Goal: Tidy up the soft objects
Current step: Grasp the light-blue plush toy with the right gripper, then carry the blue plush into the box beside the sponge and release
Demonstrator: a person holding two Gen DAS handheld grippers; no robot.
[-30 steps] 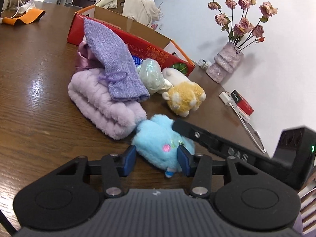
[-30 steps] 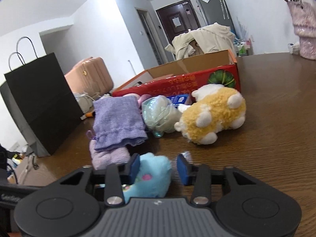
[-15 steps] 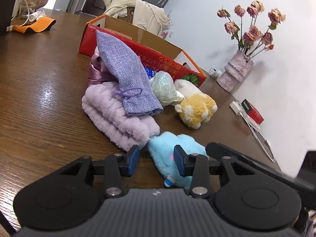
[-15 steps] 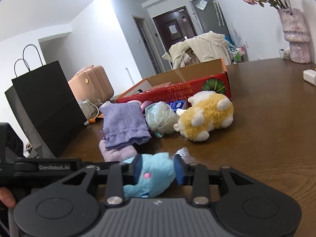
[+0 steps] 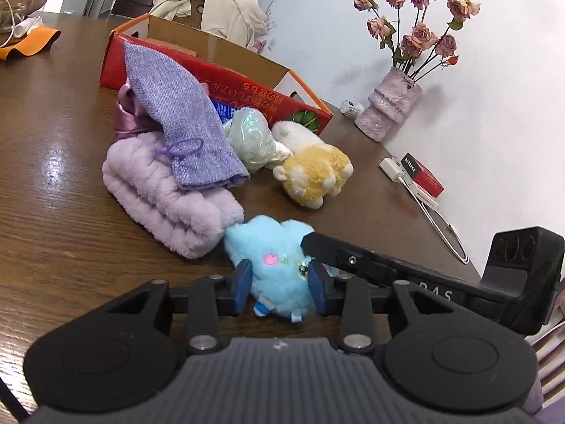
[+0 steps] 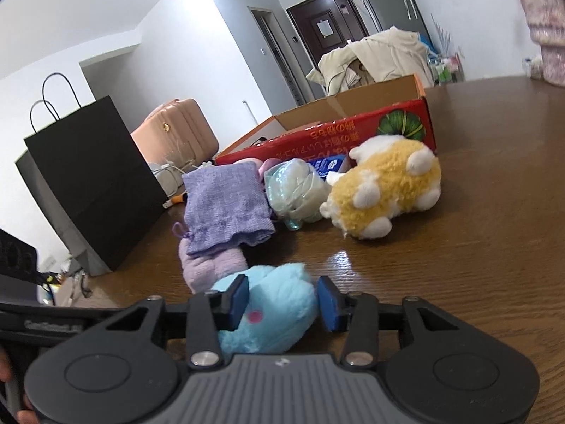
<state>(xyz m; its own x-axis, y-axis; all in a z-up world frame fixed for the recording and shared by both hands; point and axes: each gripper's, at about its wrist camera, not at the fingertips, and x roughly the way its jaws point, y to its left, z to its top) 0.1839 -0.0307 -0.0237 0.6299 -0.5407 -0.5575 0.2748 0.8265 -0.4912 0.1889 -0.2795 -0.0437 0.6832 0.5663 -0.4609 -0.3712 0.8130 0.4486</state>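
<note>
A light blue plush toy [image 5: 272, 265] lies on the brown table between the pads of both grippers. My left gripper [image 5: 280, 288] has its blue pads pressed against the toy's sides. My right gripper [image 6: 282, 302] straddles the same toy [image 6: 268, 312] from the other side; its left pad touches the toy and a small gap shows at its right pad. Beyond lie a rolled lilac towel [image 5: 166, 198], a purple knit pouch [image 5: 180, 123], a pale green wrapped toy [image 5: 252, 143] and a yellow-white plush [image 5: 314, 173]. An open red cardboard box [image 5: 219, 70] stands behind them.
A vase of dried roses [image 5: 392, 109] stands at the wall. A red packet [image 5: 422, 175] and a white charger with cable [image 5: 392, 169] lie near the table's right edge. A black paper bag [image 6: 84, 183] and a pink suitcase [image 6: 176, 134] stand beyond the table.
Both grippers have shifted around the blue plush and narrowed on it. The left gripper's pads now press its sides. The toy stays on the table.
</note>
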